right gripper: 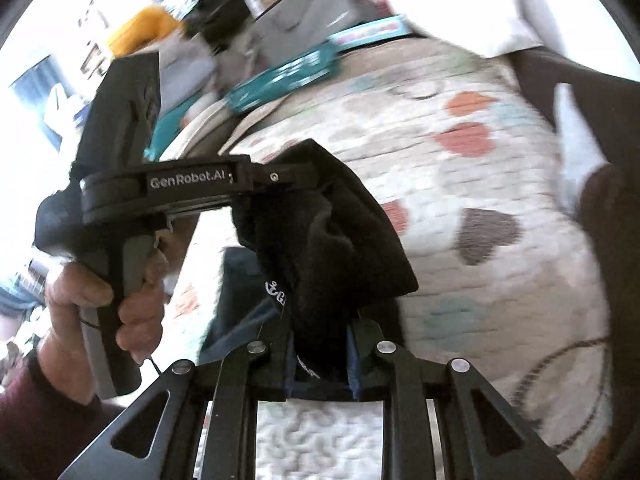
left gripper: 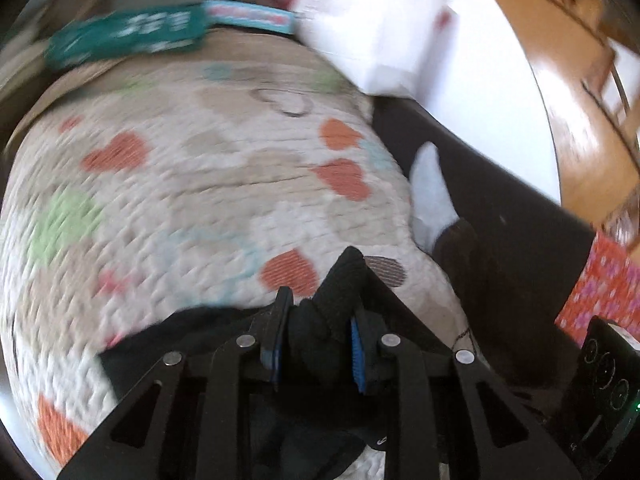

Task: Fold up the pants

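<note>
Pants of dark fabric were bunched between both claws above a quilted bedspread printed with hearts. The left gripper was clamped narrowly on a thick fold, its blue pads pressed into the cloth on either side, and the right gripper pinched another hanging fold the same way. Only the right wrist view showed the person's hand wrapped round the left tool's grip, a maroon sleeve below it, and a small white anchor mark on the garment. Only the left wrist view showed a foot in a white sock beside the bed's right edge, with dark floor and a wooden door beyond. The bedspread lay bare ahead of the claws up to a teal band at the far edge, where white boxes crowded the corner. Both views were smeared with blur, so the clutter past the bed could not be made out, and the lower part of the garment was cut off behind the tool frames.
</note>
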Motion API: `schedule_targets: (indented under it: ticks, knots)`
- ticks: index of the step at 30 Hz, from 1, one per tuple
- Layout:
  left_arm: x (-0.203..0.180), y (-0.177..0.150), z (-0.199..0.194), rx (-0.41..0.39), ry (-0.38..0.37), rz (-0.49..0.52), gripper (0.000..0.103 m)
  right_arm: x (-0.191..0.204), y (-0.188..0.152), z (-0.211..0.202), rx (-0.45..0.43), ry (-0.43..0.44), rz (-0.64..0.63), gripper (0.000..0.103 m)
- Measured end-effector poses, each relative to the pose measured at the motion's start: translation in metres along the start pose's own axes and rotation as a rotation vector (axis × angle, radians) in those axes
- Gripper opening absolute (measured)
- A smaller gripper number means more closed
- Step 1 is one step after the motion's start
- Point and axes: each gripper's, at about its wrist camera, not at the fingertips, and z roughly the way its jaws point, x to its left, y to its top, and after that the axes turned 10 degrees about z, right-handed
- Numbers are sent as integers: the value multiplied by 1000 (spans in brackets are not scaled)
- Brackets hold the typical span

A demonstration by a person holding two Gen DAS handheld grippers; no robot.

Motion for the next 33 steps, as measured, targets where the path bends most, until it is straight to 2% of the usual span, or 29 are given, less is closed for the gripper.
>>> schedule_targets:
  ticks: [3, 10, 14, 16, 17, 18, 19, 21, 24, 29, 33]
  knots:
    - [32, -23, -16, -40, -8, -93, 25, 26, -6, 14, 33, 11, -67, 22]
    - [85, -58, -37, -80, 6, -213, 27, 91, -28, 56, 101, 4, -265, 22]
    - [110, -69, -37, -69, 18, -285, 37, 116, -46, 82, 121, -23, -380, 23]
    - [122, -73, -37, -66, 49, -328, 47, 124, -55, 91, 109, -45, -442, 28]
    - [126, -75, -38, -65, 63, -345, 56, 126, -60, 94, 103, -51, -469, 32]
    - [131, -77, -41, -68, 78, -364, 60, 128, -65, 96, 100, -51, -490, 37]
    - [134, -79, -43, -70, 86, -377, 62, 128, -68, 96, 100, -49, -501, 40]
    - [139, -81, -49, -66, 112, -405, 65, 128, -73, 93, 114, -16, -513, 61]
    - [144, -83, -59, -74, 150, -437, 65, 126, -82, 78, 119, 19, -549, 72]
    - [154, -91, -71, -73, 187, -506, 65, 124, -91, 48, 144, 46, -622, 74]
    - [156, -92, -75, -20, 204, -496, 66, 111, -63, 34, 99, 20, -548, 74]
